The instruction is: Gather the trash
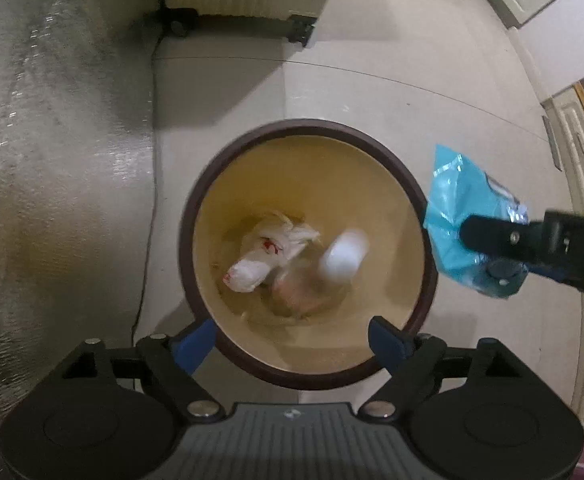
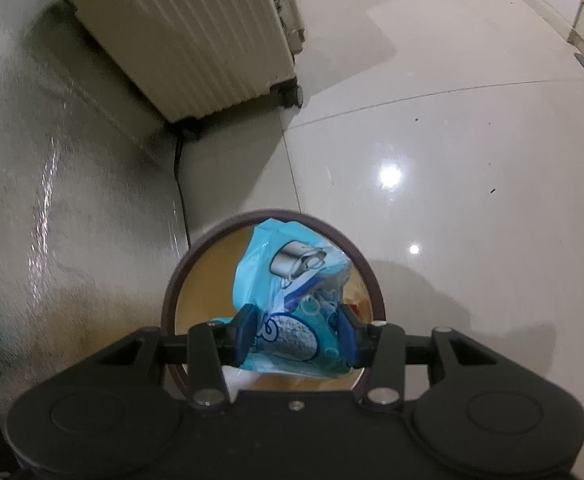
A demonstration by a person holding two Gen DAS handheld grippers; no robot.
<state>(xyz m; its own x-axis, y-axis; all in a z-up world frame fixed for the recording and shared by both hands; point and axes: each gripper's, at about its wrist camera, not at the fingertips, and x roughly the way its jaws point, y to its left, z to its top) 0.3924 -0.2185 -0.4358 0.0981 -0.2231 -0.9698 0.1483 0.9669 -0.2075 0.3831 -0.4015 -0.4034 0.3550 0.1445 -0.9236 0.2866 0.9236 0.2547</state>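
Right wrist view shows our right claw point(image 2: 296, 334) pinching a light, crinkly, slippery blue wrapper point(image 2: 288, 280) mid-body over the bin point(image 2: 172, 280), a grip we judge adequate, while our left claw point(image 1: 292, 344) hangs spread and empty above it.

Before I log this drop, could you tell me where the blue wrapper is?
The blue wrapper is clamped in the right gripper, at the bin rim's right side.

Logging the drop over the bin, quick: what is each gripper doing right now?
Left gripper: open, empty, above the trash bin.
Right gripper: closed on the blue wrapper, at the bin's rim.
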